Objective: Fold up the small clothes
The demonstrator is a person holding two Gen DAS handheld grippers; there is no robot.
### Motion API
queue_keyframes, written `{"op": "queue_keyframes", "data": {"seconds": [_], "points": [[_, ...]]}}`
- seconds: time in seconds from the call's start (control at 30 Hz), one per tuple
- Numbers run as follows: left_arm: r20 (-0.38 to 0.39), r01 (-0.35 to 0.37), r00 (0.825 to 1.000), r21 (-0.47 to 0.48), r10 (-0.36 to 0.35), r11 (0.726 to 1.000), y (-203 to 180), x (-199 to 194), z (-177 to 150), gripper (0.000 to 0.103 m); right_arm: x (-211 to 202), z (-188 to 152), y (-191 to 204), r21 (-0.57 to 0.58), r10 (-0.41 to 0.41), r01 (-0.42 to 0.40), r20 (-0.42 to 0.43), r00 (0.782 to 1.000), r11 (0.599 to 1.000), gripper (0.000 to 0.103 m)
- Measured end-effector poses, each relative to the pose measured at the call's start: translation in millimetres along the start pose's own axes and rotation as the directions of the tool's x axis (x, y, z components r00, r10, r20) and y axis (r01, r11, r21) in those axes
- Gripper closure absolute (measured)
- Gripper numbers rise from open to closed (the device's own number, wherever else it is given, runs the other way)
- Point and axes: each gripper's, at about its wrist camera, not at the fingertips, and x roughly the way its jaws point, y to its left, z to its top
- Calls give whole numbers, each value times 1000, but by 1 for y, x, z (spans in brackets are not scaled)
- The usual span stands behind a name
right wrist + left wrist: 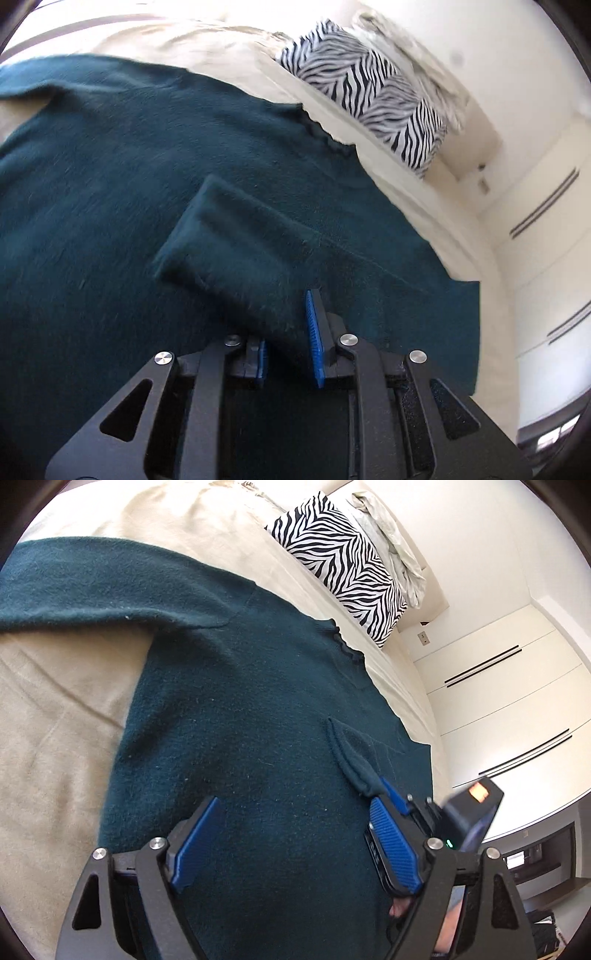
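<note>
sweater (229,716): dark teal knit, spread flat on beige bedspread (55,709), neckline twd zebra pillow (343,572)
sleeve (236,254): folded over the body, cuff end up-left in R wrist view, long axis runs diag from cuff down-right into R jaws
R gripper (291,332): jaws narrow, clamped on sleeve fabric; nearer hand to the fold
L gripper (295,834): jaws wide, nothing btw pads, hovers over body panel
other sleeve (77,587): stretched out to L, not folded yet
next (est): lay R sleeve down, L takes far sleeve
</note>
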Motion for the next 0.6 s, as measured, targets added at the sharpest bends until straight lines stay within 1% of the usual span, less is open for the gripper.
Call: {"op": "queue_keyframes", "data": {"seconds": [0.03,0.07,0.1,0.13,0.17,0.2,0.23,0.27,0.3,0.33,0.37,0.4,0.43,0.47,0.5,0.53,0.57,0.6], "points": [[-10,6,1000,-3,-6,1000,-2,5,1,18,-1,-7,-14,63,53,-53,-1,999,997,82],[-21,12,1000,-2,-12,1000,-7,11,3,18,-1,-13,-36,178,153,-151,4,988,972,79],[-32,23,999,6,-23,1000,-12,17,4,18,-2,-21,-49,257,216,-212,13,976,943,65],[-42,32,999,21,-31,999,-21,23,6,18,-2,-29,-67,358,286,-281,38,957,891,44],[-57,35,998,41,-33,999,-29,31,6,17,-18,-35,-62,412,322,-320,68,944,853,39],[-82,40,996,59,-35,997,-39,44,10,16,-25,-49,-75,483,369,-378,118,922,790,37],[-103,40,994,69,-33,997,-45,55,13,16,-28,-64,-87,545,399,-416,155,904,728,37],[-129,36,991,71,-27,997,-49,67,15,16,-34,-75,-93,581,415,-433,174,893,689,37],[-160,32,987,69,-21,997,-53,83,19,18,-24,-88,-110,651,450,-468,210,868,598,37],[-182,25,983,67,-12,997,-56,95,21,23,-22,-103,-119,701,481,-497,246,841,511,37],[-190,16,982,69,-2,997,-59,103,23,25,-26,-119,-122,734,501,-518,277,820,440,37],[-188,8,982,78,7,997,-64,109,25,26,-14,-135,-137,773,528,-552,341,778,314,37],[-184,0,983,83,16,997,-67,113,28,32,-17,-153,-141,786,535,-575,392,749,229,37],[-184,-5,983,85,21,996,-70,116,31,36,-21,-172,-141,788,534,-591,429,729,174,37],[-192,-11,981,90,28,996,-74,121,34,45,-14,-185,-148,780,527,-619,489,695,92,37],[-199,-18,979,99,38,995,-77,125,37,57,-13,-193,-150,772,519,-634,522,677,51,37],[-203,-27,978,111,49,993,-80,127,39,63,-8,-203,-153,754,502,-656,569,651,-3,37],[-206,-39,976,129,65,991,-83,130,40,73,-5,-209,-154,738,490,-674,600,632,-35,37]]}}
